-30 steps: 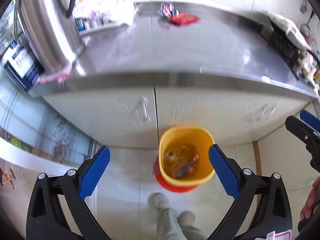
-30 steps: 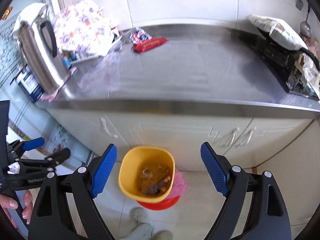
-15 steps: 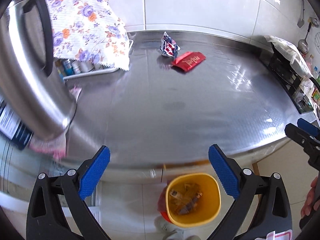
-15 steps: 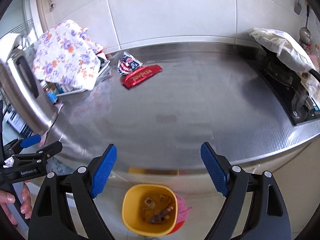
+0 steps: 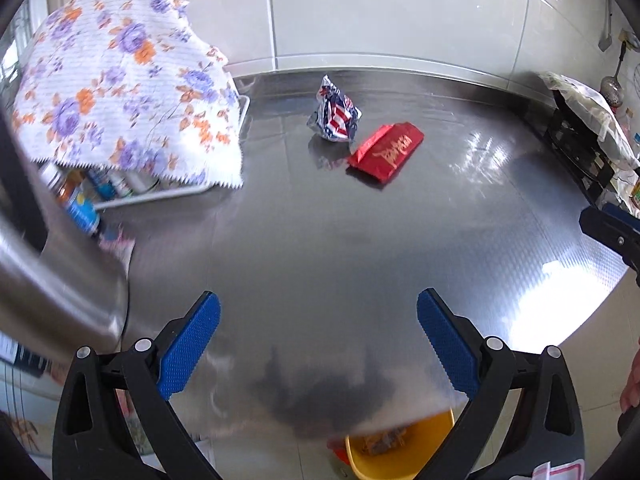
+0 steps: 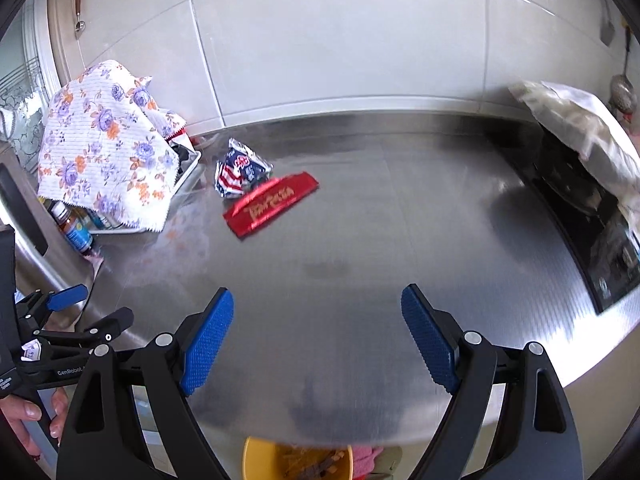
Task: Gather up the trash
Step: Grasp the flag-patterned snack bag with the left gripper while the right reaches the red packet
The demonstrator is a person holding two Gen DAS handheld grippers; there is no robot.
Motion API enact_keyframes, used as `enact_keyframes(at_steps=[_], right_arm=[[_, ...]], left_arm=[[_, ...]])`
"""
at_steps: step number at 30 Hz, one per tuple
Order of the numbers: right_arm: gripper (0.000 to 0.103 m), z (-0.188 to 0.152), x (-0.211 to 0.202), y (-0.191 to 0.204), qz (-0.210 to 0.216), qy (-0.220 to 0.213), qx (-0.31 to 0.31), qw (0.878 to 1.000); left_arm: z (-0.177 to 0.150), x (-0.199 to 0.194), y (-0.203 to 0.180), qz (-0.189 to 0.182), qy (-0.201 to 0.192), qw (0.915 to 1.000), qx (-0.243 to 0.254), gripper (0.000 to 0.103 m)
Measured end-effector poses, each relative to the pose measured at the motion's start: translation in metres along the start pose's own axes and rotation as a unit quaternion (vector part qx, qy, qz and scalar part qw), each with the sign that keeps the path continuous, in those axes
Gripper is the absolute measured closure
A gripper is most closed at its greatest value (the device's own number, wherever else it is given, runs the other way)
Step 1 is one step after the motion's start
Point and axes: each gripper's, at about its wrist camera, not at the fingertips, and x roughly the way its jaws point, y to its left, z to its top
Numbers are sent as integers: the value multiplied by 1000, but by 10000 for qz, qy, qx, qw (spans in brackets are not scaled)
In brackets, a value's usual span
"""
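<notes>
Two pieces of trash lie at the back of the steel counter (image 5: 320, 240): a flat red wrapper (image 5: 386, 151) (image 6: 271, 204) and a crumpled blue, red and white packet (image 5: 335, 115) (image 6: 240, 172) just behind it. My left gripper (image 5: 318, 342) hovers open over the counter's front part, nothing between its blue pads. My right gripper (image 6: 318, 338) is also open and empty, equally far short of the wrappers. Below the counter edge shows the yellow bin (image 5: 400, 454) (image 6: 296, 460) with scraps inside.
A floral cloth (image 5: 120, 92) (image 6: 100, 148) covers a rack of bottles at the back left. A steel kettle (image 5: 44, 280) stands close on the left. A black stove (image 6: 592, 216) with a cloth-covered pan is on the right. White tiled wall behind.
Both grippers rose from in front of the cabinet and bin to above the counter and moved toward the wrappers. The bin slid to the bottom edge of both views. Jaws stayed open.
</notes>
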Motion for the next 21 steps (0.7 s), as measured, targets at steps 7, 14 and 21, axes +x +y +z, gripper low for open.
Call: enact_keyframes(at_steps=[7,14,21], right_arm=[[17,42,52,-1,240,142,-261,9993],[17,74,113,-5,391,389,-299,9980],[17,94,156,-9,434,529,-317,9972]], left_arm=[[46,34,-8,42,-55,9999,109,5],[94,76,-10,-15,-104,9999,101,6],[143,128,-10,25,-29,9999,112,13]])
